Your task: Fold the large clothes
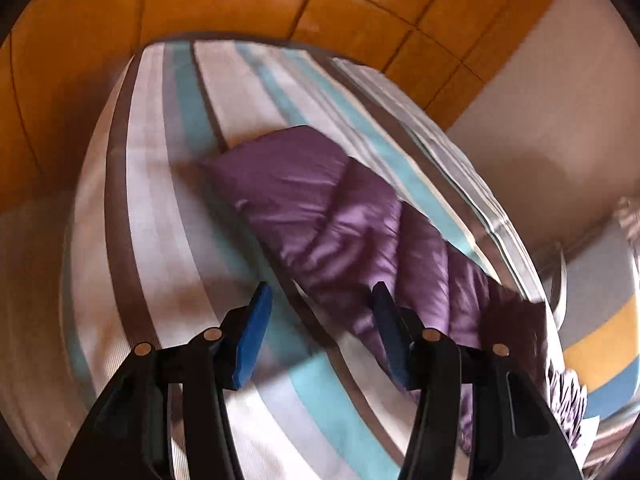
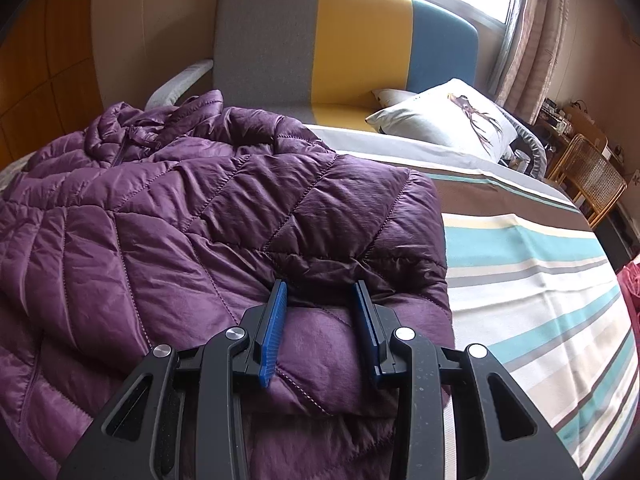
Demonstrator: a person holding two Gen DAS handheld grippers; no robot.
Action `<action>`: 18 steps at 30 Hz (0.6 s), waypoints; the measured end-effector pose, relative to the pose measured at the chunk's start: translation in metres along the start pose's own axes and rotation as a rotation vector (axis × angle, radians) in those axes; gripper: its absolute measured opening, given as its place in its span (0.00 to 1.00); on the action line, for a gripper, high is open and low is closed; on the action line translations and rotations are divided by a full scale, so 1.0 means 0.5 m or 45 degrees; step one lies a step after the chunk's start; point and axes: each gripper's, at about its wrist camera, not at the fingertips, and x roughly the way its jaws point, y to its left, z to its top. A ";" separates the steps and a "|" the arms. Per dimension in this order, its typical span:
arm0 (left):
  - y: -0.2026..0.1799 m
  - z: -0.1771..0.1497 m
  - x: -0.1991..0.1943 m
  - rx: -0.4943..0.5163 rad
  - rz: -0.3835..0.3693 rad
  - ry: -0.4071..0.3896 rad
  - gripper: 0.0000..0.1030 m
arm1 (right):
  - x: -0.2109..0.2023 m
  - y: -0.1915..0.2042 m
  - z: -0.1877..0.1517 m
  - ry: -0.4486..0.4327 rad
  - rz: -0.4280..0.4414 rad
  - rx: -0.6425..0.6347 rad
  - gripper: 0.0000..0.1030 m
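- Purple jacket lies spread on the striped bed, its bulk toward the headboard side and a folded edge running along the near right.
- Right claw is down at that folded edge, jaws set wide, blue pads straddling a puffy ridge of jacket; fabric sits between them but nothing is pinched.
- Left claw is wide too, nothing gripped. One pad shows over bare bedspread, the other at the jacket's edge; whether it touches, I can't tell, the view is blurred.
- From the left wrist, a sleeve-like length of the jacket stretches diagonally across the stripes.
- Pillow with a deer print rests near the headboard, well apart from the jacket.
- Wooden wall panels beyond the bed.
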 end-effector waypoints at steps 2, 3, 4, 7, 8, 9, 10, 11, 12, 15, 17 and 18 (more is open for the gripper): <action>0.013 0.012 0.011 -0.050 -0.042 -0.024 0.52 | -0.013 -0.007 0.000 0.007 0.006 0.012 0.33; 0.015 0.019 0.019 -0.071 -0.059 -0.035 0.53 | -0.017 -0.010 0.000 0.010 0.010 0.017 0.33; 0.013 0.020 0.026 -0.086 -0.070 -0.039 0.53 | -0.024 -0.015 -0.001 0.013 0.016 0.024 0.33; 0.032 0.036 0.043 -0.181 -0.118 -0.075 0.42 | -0.036 -0.024 -0.006 0.004 0.010 0.026 0.33; 0.034 0.041 0.050 -0.196 -0.092 -0.072 0.32 | -0.036 -0.026 -0.008 0.005 0.010 0.027 0.33; 0.037 0.053 0.056 -0.197 -0.085 -0.059 0.16 | -0.034 -0.028 -0.011 0.008 0.009 0.029 0.33; 0.040 0.055 0.063 -0.204 -0.104 -0.042 0.12 | -0.033 -0.029 -0.013 0.007 0.009 0.032 0.33; 0.042 0.055 0.059 -0.216 -0.123 -0.057 0.09 | -0.031 -0.030 -0.016 0.002 0.011 0.036 0.33; 0.042 0.055 0.049 -0.203 -0.126 -0.086 0.08 | -0.031 -0.029 -0.020 -0.006 0.010 0.037 0.33; 0.023 0.049 0.011 -0.102 -0.114 -0.196 0.05 | -0.036 -0.028 -0.021 -0.031 0.000 0.034 0.33; 0.006 0.045 -0.016 -0.055 -0.128 -0.263 0.05 | -0.043 -0.028 -0.019 -0.038 -0.004 0.033 0.33; -0.002 0.047 -0.025 -0.039 -0.137 -0.289 0.05 | -0.047 -0.029 -0.019 -0.036 -0.011 0.036 0.33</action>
